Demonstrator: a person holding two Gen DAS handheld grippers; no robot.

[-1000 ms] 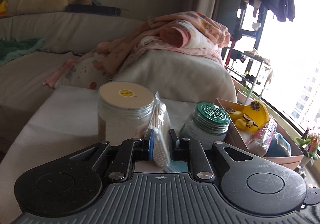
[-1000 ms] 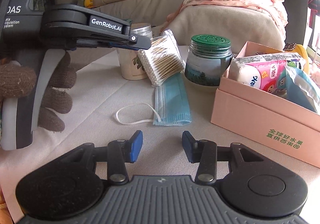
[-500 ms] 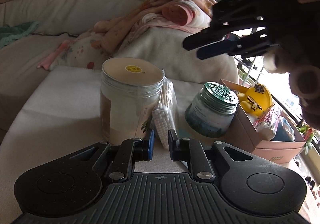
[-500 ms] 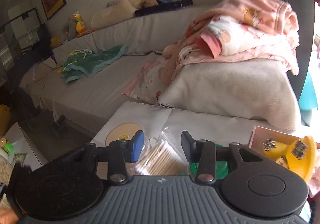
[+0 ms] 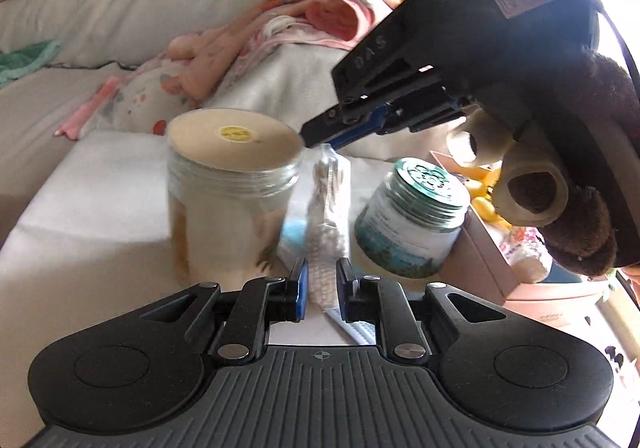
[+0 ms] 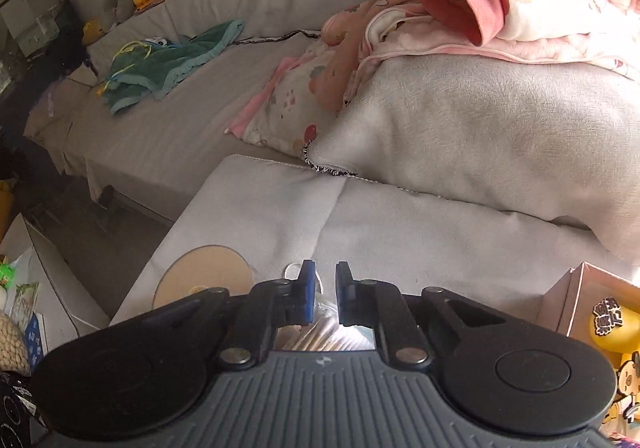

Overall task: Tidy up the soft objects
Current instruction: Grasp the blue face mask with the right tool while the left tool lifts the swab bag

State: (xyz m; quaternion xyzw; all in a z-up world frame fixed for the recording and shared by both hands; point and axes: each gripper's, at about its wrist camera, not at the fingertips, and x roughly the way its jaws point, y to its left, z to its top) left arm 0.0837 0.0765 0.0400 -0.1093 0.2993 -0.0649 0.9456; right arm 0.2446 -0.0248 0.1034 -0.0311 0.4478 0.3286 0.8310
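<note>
A clear bag of cotton swabs (image 5: pixel 329 224) stands upright on the white-covered table (image 5: pixel 92 208) between two jars. My left gripper (image 5: pixel 322 288) is shut on its lower end. My right gripper (image 6: pixel 322 290) has come down from above and is shut on the bag's top edge (image 6: pixel 320 322); its blue fingertips (image 5: pixel 320 130) show in the left wrist view. A blue face mask (image 5: pixel 294 234) lies on the table under the bag.
A jar with a tan lid (image 5: pixel 234 200) stands left of the bag, and a green-lidded jar (image 5: pixel 416 220) right of it. A pink box (image 5: pixel 532 288) with packets and a yellow toy (image 6: pixel 612 326) is at the right. A sofa with blankets (image 6: pixel 500 20) is behind.
My right gripper has swung up over the jars, come down on the bag's top and narrowed from open to shut. My left gripper has stayed shut on the bag.
</note>
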